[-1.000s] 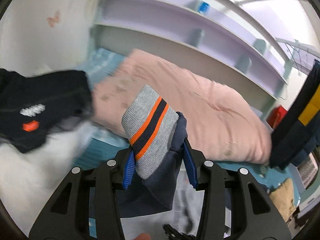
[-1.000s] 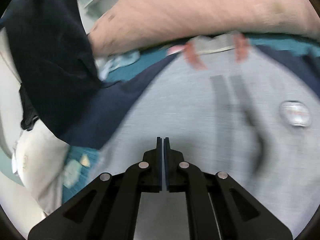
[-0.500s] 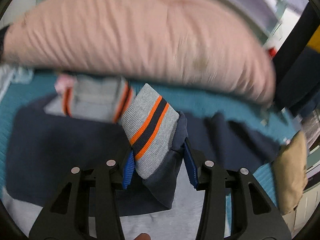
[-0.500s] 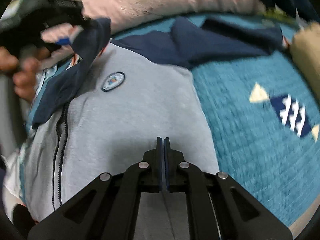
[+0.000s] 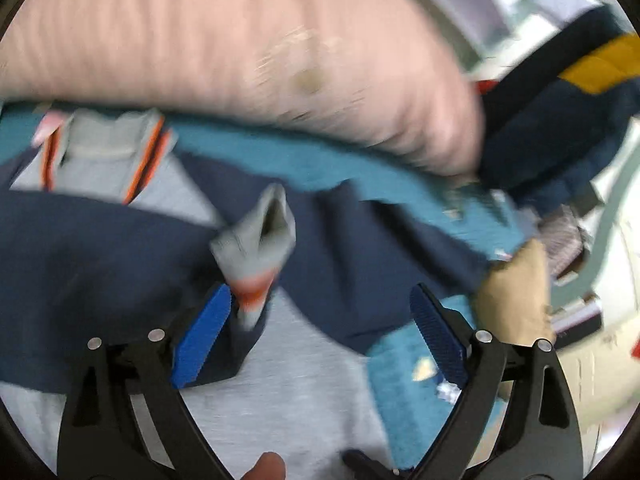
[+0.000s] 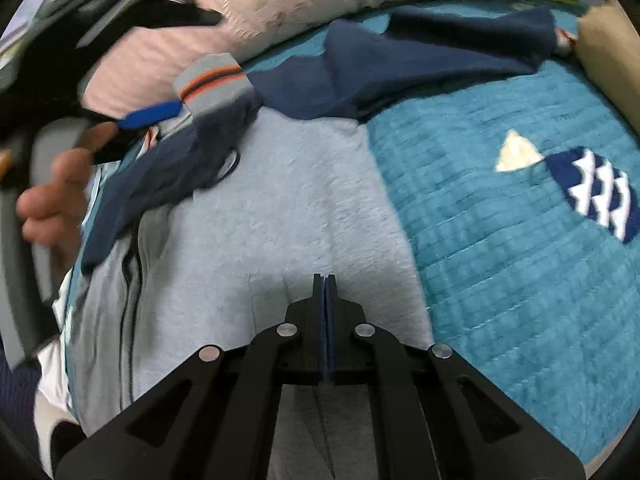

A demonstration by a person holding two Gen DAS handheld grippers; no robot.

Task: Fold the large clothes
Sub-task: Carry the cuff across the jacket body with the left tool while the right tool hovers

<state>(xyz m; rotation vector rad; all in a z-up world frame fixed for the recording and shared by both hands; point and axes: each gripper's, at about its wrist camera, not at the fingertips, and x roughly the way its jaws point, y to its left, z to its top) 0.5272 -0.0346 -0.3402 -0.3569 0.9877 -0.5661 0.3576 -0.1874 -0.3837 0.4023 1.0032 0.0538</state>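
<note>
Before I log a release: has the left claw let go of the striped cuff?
Yes. The left claw has opened, and the striped cuff has dropped toward the jacket.

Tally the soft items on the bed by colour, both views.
Grey and navy jacket: 1
Pink pillow: 1
Teal quilt: 1
Tan cushion: 1
Total: 4

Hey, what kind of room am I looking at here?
Most likely a bedroom, with the work done on a bed. A teal quilted bedspread covers the surface, a big pink pillow lies along its far edge, and a grey and navy jacket is spread on top.
</note>
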